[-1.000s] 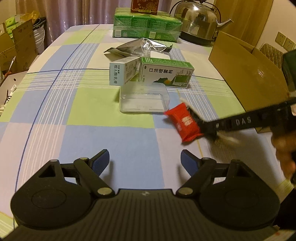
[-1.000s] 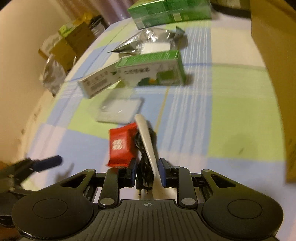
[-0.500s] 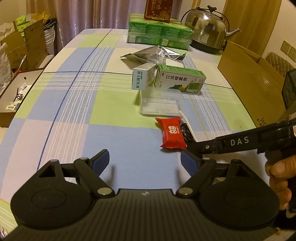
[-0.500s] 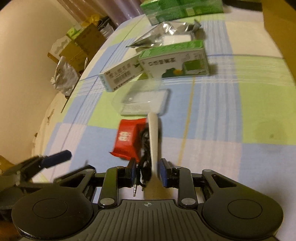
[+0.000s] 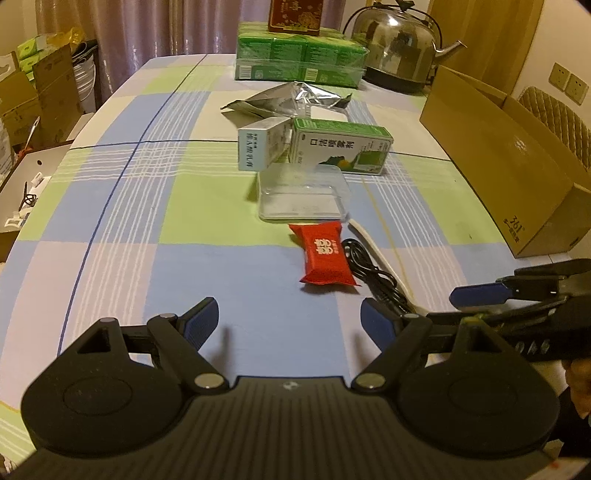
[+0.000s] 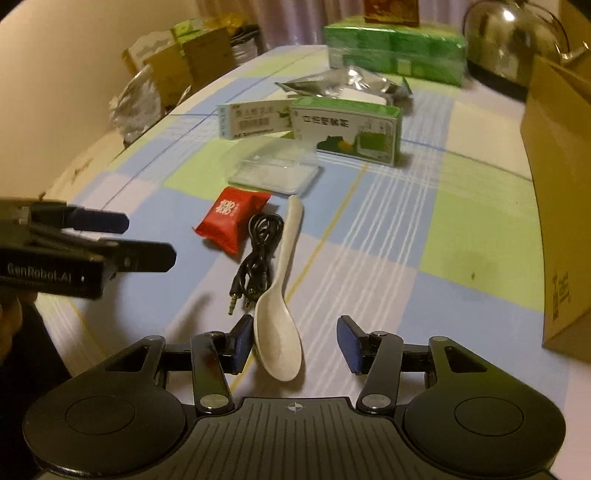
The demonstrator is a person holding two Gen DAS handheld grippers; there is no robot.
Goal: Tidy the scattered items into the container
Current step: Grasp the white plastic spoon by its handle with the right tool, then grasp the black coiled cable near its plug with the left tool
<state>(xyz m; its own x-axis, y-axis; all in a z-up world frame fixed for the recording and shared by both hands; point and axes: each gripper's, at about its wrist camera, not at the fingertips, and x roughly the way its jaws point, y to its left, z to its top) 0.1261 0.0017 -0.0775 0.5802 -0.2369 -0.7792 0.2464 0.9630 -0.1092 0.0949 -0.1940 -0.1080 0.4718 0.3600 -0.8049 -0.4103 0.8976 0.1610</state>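
Fingers [image 6: 350, 344] opening, checked tablecloth [image 5: 192, 206] — curtains [image 5: 155, 29] behind

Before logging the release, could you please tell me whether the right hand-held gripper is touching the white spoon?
Cannot tell: in the right wrist view the opening right hand-held gripper straddles the white spoon; no gap shows at one pad.

My own right finger [image 5: 380, 325] covers the near end of the black cable [image 5: 373, 273]. The cardboard box [image 6: 557, 192] at the table's right edge runs off the picture. The kettle [image 6: 513, 48] at the far end is blurred.
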